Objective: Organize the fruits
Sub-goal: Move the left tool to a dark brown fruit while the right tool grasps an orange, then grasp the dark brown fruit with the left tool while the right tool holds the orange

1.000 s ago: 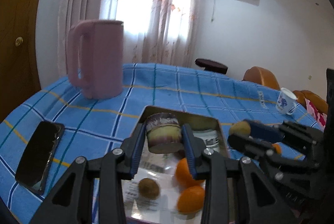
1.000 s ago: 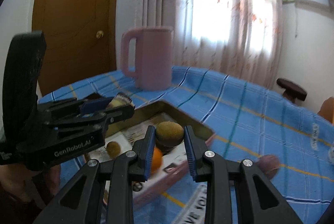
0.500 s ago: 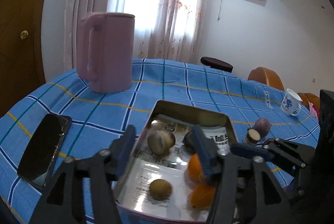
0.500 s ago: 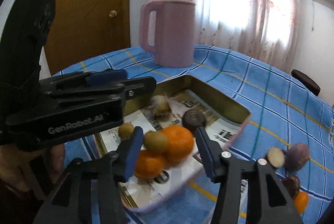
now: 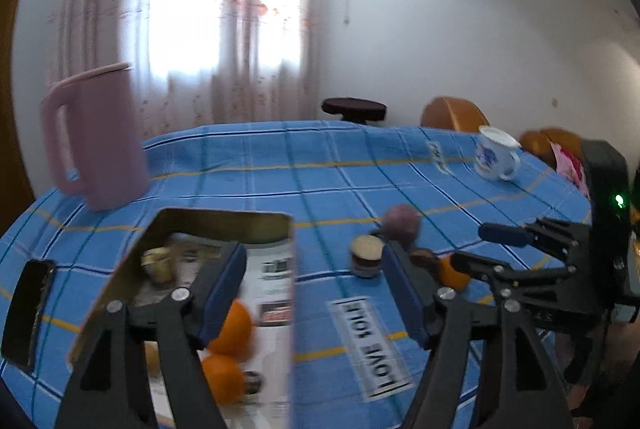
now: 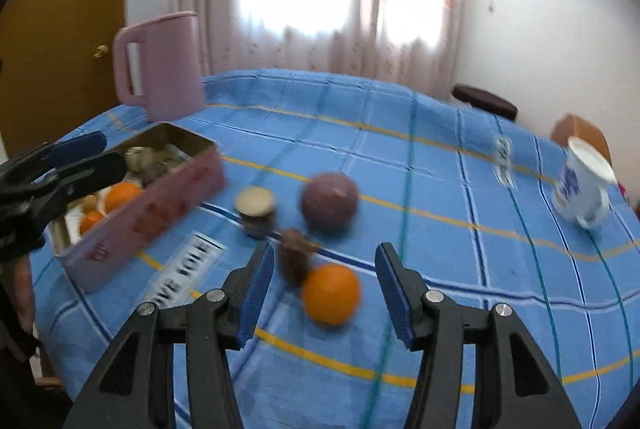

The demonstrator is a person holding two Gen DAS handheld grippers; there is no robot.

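An open tin (image 5: 224,219) holds oranges (image 5: 234,325) and small brown fruit. My left gripper (image 5: 314,293) hovers over the tin's right wall. Its jaws are opening, with nothing between them. To the right of the tin (image 6: 160,205), loose fruit lies on the blue cloth: a purple round fruit (image 6: 329,201), a cut half (image 6: 256,207), a dark brown piece (image 6: 296,253) and an orange (image 6: 331,293). My right gripper (image 6: 326,289) stands open just short of that orange, its pads clear of it. In the left wrist view the right gripper (image 5: 492,249) sits beside the same orange (image 5: 452,273).
A tall pink jug (image 5: 96,137) stands behind the tin. A black phone (image 5: 26,313) lies left of it near the table edge. A white and blue mug (image 6: 582,185) stands at the far right. A dark stool (image 5: 354,109) and orange chairs are beyond the table.
Both grippers let go of the fruit they held over the tin and opened. Both then swung right, away from the tin toward the loose fruit on the cloth.
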